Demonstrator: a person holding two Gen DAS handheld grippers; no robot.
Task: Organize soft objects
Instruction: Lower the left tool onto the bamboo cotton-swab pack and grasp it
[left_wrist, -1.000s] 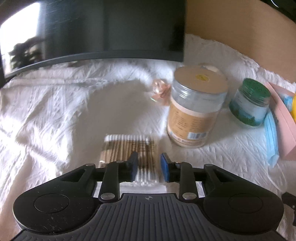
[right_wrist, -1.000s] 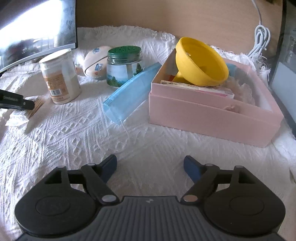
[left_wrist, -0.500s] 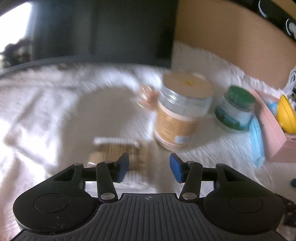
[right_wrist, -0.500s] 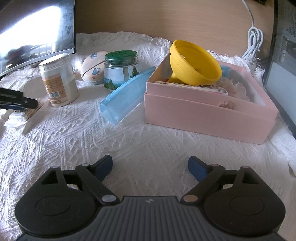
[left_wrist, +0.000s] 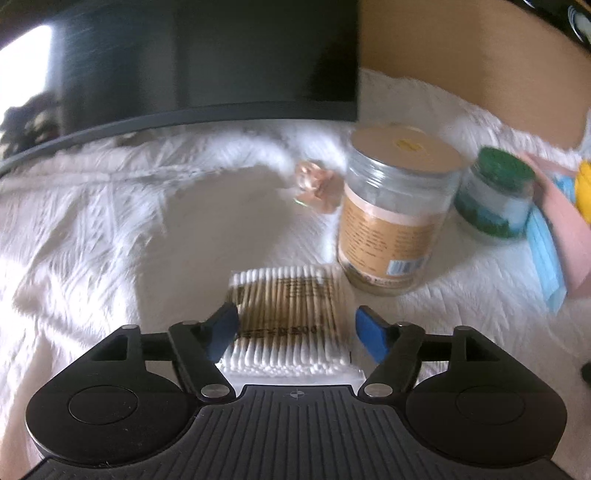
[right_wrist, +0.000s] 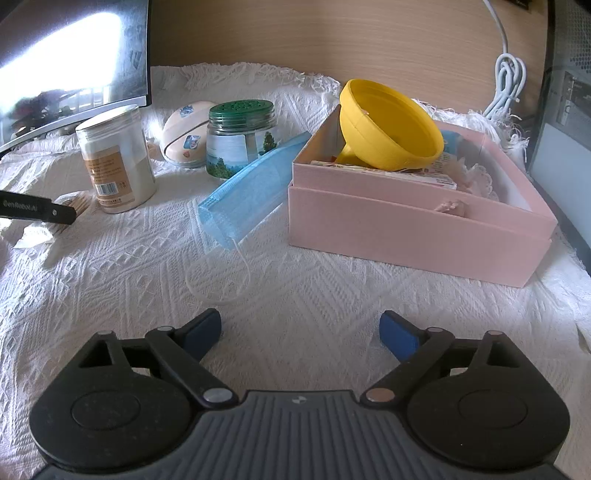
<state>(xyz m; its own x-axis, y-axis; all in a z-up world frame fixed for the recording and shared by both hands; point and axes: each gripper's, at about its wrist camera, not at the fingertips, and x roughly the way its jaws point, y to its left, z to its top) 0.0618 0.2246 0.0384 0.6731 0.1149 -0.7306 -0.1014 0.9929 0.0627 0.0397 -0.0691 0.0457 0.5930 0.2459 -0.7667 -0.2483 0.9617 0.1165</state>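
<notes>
A: Two views. Left wrist view: the left gripper (left_wrist: 295, 326) hangs low over the pack of cotton swabs (left_wrist: 290, 315), jaws spread wide and grasping nothing, one finger at each long side of the pack. The pack lies flat on the white cloth (left_wrist: 92, 240) covering the table, just beside the tan-labelled jar (left_wrist: 397, 210).

B: And the risk there?

A: The wrapper looks thin and slippery. Closing without going lower could pinch film only, so the pack may slide out; a sideways drift could knock the jar.

B: Right wrist view?

A: The right gripper (right_wrist: 301, 332) hovers over bare cloth, jaws released and empty. Ahead, the blue face mask (right_wrist: 251, 190) leans against the pink box (right_wrist: 417, 229), which holds a yellow funnel (right_wrist: 388, 125). A green-lidded jar (right_wrist: 240, 138) stands behind the mask.

B: Hazard?

A: The mask's ear loop (right_wrist: 221, 280) trails loose on the cloth; it could catch a finger and drag.
</notes>
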